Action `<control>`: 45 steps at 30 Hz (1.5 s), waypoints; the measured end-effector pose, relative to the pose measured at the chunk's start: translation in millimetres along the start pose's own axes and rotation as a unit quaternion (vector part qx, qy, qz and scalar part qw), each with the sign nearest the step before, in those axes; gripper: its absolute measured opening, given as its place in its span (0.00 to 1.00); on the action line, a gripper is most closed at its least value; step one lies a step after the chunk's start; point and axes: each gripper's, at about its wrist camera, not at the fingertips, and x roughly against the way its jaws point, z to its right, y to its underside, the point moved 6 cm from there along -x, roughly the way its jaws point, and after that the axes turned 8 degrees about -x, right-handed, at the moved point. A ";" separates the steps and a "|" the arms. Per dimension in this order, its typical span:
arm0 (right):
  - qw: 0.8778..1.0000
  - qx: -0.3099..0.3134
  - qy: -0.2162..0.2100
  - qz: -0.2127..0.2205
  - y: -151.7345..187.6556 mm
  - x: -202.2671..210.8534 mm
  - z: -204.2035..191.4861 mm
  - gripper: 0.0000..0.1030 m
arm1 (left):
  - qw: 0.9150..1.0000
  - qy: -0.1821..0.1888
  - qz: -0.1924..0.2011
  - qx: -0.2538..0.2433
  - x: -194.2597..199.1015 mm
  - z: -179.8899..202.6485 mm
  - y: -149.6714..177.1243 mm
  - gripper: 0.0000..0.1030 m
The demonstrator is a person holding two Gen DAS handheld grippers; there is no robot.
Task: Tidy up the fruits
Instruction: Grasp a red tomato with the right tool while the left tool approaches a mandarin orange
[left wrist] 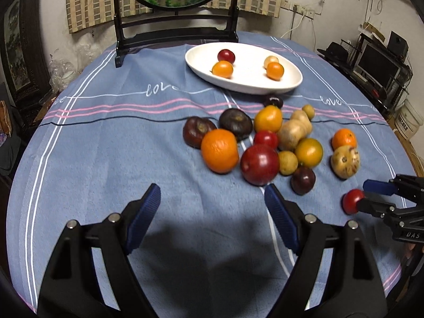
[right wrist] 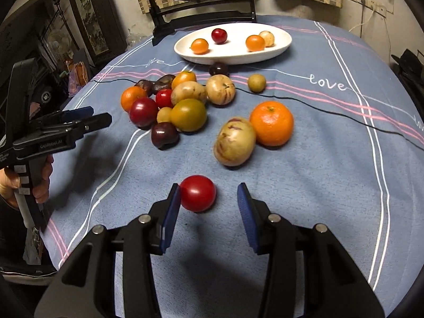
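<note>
A round bench [left wrist: 106,159] is covered by a blue striped cloth [left wrist: 159,137]. At the upper middle of the frame a white oval plate [left wrist: 246,84] is set; loose fruits [left wrist: 259,143] are heaped at centre, and a dark wooden stand [left wrist: 175,37] is placed behind.

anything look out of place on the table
Only four small fruits sit in the white plate; the rest lie loose on the blue cloth, and one red tomato sits alone between the right tool's pads.
</note>
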 end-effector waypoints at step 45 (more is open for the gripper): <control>1.000 0.025 0.008 0.003 0.6 -21.9 -8.3 0.40 | 0.993 0.061 -0.060 0.086 -66.7 -15.1 -35.5 0.48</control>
